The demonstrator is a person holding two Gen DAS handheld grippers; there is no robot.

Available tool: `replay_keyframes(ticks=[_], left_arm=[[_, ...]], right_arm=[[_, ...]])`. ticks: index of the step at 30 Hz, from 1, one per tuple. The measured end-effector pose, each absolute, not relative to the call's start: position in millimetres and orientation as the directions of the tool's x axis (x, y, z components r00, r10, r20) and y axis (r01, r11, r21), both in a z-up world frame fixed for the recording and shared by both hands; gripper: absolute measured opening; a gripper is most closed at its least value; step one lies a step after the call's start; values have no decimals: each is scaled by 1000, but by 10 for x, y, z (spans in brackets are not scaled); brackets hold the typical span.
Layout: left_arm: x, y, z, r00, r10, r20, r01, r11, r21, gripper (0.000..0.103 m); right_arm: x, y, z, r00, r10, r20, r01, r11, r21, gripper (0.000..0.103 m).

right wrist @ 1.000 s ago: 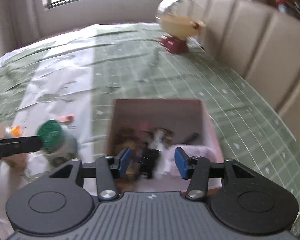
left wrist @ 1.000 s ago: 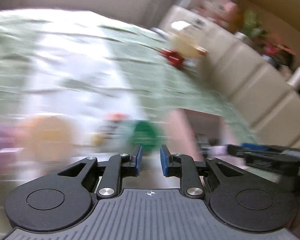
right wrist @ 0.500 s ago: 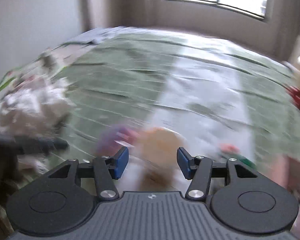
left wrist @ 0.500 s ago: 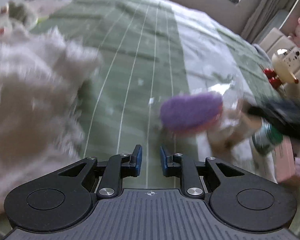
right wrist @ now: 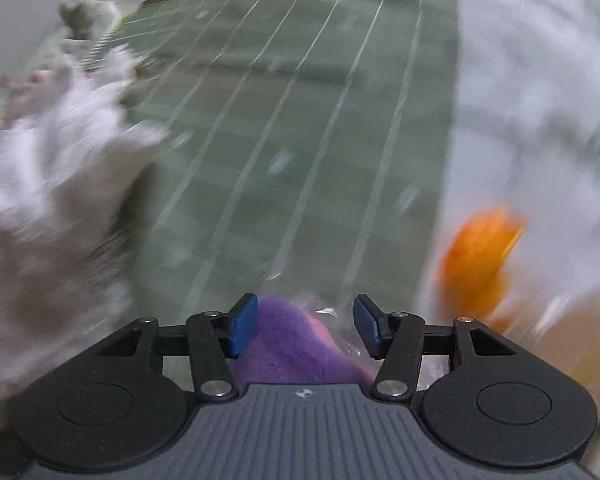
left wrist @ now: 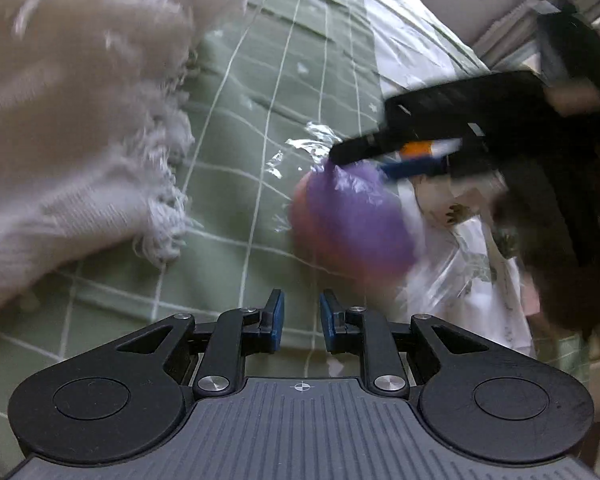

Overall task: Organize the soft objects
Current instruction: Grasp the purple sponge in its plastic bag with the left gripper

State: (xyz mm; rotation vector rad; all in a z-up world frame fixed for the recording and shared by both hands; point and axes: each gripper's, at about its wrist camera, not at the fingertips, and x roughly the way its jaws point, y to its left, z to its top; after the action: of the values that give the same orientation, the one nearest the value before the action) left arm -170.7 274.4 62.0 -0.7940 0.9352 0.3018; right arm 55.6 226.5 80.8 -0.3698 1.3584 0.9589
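A purple fuzzy ball (left wrist: 356,220) in clear plastic wrap lies on the green checked bedspread (left wrist: 260,128). In the right wrist view the ball (right wrist: 292,344) sits between the spread fingers of my right gripper (right wrist: 305,328), which is open around it. The right gripper also shows in the left wrist view (left wrist: 404,156), right above the ball. My left gripper (left wrist: 301,320) hovers low over the bedspread, jaws nearly together and empty, just short of the ball. A fringed white-beige blanket (left wrist: 72,120) lies to the left.
An orange soft object (right wrist: 476,264) lies on a white printed sheet (right wrist: 532,112) to the right of the ball. The fringed blanket (right wrist: 56,208) fills the left side. More soft toys (right wrist: 84,12) lie at the far left edge of the bed.
Both grippers swung left from the pink box toward the blanket side. The right gripper came down over the purple ball, which now sits between its open fingers. The left gripper moved closer to the ball.
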Motion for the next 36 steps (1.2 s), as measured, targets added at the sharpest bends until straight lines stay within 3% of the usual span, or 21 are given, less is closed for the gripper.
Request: replay_keyframes(ticks=[2, 5, 9, 14, 19, 23, 25, 29, 34, 36], left_arm=[[-1704, 2753, 599, 581, -105, -807, -565, 662, -493, 22], [-1698, 2790, 600, 576, -80, -813, -613, 616, -495, 22], [-1603, 2690, 852, 592, 17, -805, -648, 604, -464, 22], [-1143, 2367, 866, 461, 168, -871, -745, 606, -277, 22], [-815, 2171, 742, 473, 243, -847, -679, 713, -174, 24], [-555, 2383, 755, 497, 272, -824, -548, 835, -55, 41], [-564, 2528, 860, 479, 290, -828, -571, 820, -44, 36], [-693, 2421, 1107, 490, 301, -818, -638, 763, -102, 36], [-454, 2022, 874, 443, 255, -859, -664, 737, -124, 36], [-311, 1881, 778, 422, 264, -867, -650, 755, -87, 47]], right_arm=[[364, 2095, 813, -135, 418, -899, -736, 565, 373, 54], [163, 1814, 934, -70, 485, -872, -751, 549, 366, 54], [-27, 1403, 1146, 158, 512, -844, -813, 552, 183, 54], [-87, 848, 1172, 340, 438, -832, -799, 602, -9, 54], [74, 321, 944, 305, 340, -890, -714, 699, 22, 54], [96, 73, 747, 300, 292, -908, -667, 745, 19, 54], [92, 0, 701, 293, 295, -909, -647, 761, 38, 53], [74, -43, 674, 310, 304, -901, -623, 780, 48, 53], [129, -48, 593, 348, 258, -901, -598, 802, -1, 53], [167, -81, 569, 350, 254, -902, -596, 803, -5, 54]])
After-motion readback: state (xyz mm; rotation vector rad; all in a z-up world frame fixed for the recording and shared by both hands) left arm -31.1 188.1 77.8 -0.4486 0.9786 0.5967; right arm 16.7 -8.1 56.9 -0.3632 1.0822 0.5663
